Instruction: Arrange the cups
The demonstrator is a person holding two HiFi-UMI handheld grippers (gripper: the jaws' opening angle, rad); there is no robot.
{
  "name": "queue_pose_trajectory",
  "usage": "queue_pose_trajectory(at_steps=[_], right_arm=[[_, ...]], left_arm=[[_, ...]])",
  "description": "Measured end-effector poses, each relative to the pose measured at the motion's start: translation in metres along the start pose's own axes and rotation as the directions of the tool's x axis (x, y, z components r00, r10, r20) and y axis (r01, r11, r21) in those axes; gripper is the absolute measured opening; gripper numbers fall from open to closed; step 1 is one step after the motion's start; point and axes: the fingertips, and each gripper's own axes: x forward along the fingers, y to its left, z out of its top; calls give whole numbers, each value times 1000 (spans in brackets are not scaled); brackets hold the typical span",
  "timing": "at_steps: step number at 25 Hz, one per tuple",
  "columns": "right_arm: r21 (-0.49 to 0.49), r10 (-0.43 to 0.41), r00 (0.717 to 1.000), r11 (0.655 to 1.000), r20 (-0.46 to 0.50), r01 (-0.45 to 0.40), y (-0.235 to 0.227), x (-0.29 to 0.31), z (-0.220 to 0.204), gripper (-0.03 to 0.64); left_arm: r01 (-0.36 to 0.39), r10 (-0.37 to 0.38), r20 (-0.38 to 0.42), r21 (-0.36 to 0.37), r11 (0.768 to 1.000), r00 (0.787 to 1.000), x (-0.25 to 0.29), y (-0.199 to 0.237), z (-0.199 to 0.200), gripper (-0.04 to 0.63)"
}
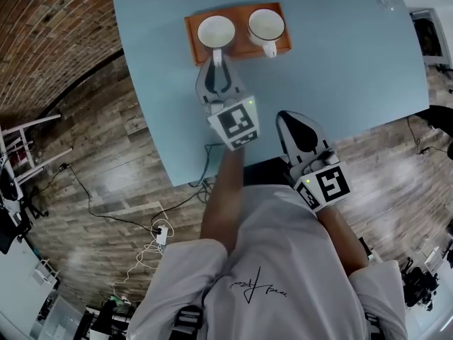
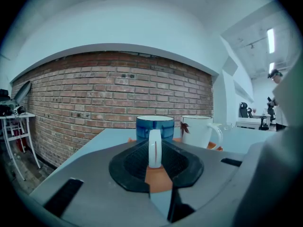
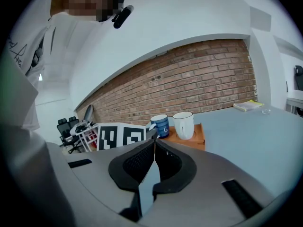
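The blue cup has a white handle; the white cup bears a red-brown leaf mark. The tray is orange, the tabletop pale blue.

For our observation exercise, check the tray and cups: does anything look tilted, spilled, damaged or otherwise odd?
Nothing stands out. The blue cup and the white cup stand upright side by side on the orange tray, with no spill visible. The left gripper is closed on the blue cup's handle.
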Motion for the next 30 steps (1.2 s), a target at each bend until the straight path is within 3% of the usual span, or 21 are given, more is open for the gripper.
queue_pose_trajectory(at_steps=[20,30], right_arm=[[-3,-8,1000,1000,-17,8,-4,-16,-10,23],[1,-20,1000,1000,-15,20,-6,-20,-12,23]], left_arm=[[-177,177,13,-34,984,984,-1,-2,0,60],[-170,171,16,-54,984,985,1,-4,0,58]])
